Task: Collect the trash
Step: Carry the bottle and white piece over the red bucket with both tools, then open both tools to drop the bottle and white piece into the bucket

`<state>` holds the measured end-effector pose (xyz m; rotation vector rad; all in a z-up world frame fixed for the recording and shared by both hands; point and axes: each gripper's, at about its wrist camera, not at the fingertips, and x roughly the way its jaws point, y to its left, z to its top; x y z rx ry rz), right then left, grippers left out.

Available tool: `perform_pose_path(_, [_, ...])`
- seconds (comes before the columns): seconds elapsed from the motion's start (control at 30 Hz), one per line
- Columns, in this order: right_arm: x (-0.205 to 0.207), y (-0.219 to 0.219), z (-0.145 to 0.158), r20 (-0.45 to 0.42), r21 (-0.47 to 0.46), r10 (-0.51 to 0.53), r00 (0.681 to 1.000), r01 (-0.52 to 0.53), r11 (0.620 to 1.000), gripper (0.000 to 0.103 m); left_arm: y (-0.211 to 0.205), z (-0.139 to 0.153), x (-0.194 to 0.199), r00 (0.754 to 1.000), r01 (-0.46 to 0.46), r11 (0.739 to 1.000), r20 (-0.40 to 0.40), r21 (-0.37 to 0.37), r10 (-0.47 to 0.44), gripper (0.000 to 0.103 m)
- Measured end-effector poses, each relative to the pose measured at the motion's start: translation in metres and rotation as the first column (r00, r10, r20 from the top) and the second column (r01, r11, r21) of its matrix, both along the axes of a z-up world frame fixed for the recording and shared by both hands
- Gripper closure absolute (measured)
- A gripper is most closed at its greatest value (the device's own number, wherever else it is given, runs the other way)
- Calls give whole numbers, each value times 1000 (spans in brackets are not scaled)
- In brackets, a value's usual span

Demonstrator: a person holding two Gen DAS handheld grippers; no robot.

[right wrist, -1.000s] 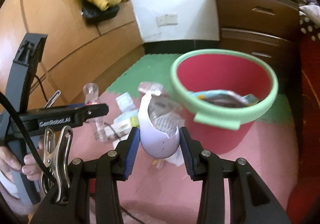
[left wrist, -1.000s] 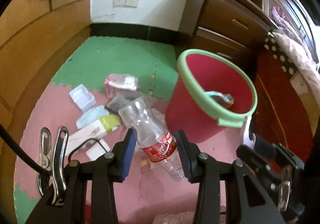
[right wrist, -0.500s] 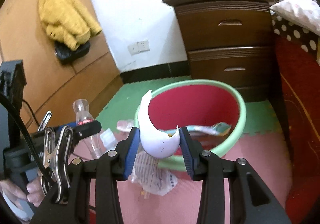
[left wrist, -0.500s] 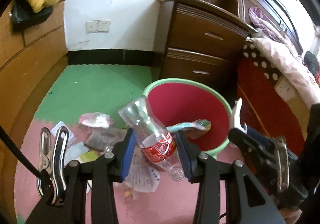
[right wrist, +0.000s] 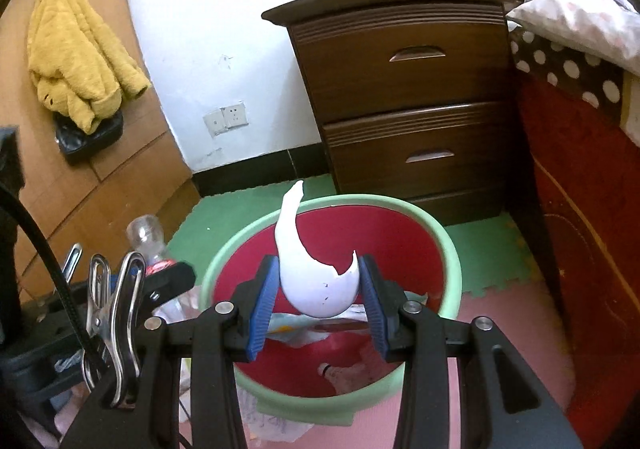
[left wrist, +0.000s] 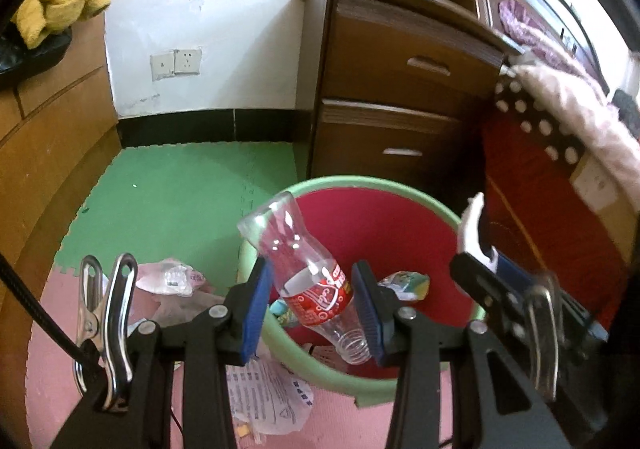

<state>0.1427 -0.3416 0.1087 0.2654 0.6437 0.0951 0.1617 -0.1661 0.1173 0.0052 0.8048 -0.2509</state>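
Hovering over red bin now, both grippers; 1 s ago short of it, above floor litter. L gripper clamped on plastic bottle, R gripper on white shell fragment. Judged ready to drop.

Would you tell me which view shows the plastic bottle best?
The left wrist view: the bottle sits whole between the left gripper pads, red label facing the camera, over the bin. The right wrist view shows only its clear base and a bit of label behind the left gripper's finger.
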Motion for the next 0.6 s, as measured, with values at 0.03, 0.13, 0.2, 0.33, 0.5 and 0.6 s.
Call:
perform_pose_path(0.03, [1, -1, -5, -2, -12, -3, 1000, 3, 1000, 62, -3, -5, 4, 1000, -1, 1000, -7, 0, 1, 60])
perform_pose_path(0.13, [3, -7, -15, -7, -34, -18, 1000, 18, 999, 62, -12, -20, 18, 1000, -13, 1000, -21, -2, 13, 60])
perform_pose_path(0.2, [5, -12, -23, -13, -26, -22, 1000, 22, 999, 62, -18, -29, 28, 999, -25, 1000, -25, 9, 25, 60])
perform_pose_path(0.33, [9, -21, -36, -26, 7, -18, 999, 18, 1000, 62, -28, -41, 46, 999, -42, 998, -26, 49, 43, 60])
perform_pose_path(0.5, [13, -29, -51, -40, 27, -12, 999, 13, 1000, 62, -40, -58, 62, 997, -51, 992, -50, 112, 56, 59])
perform_pose_path(0.6, [14, -31, -55, -30, 20, -7, 1000, 8, 1000, 62, -42, -65, 65, 996, -44, 992, -77, 121, 54, 59])
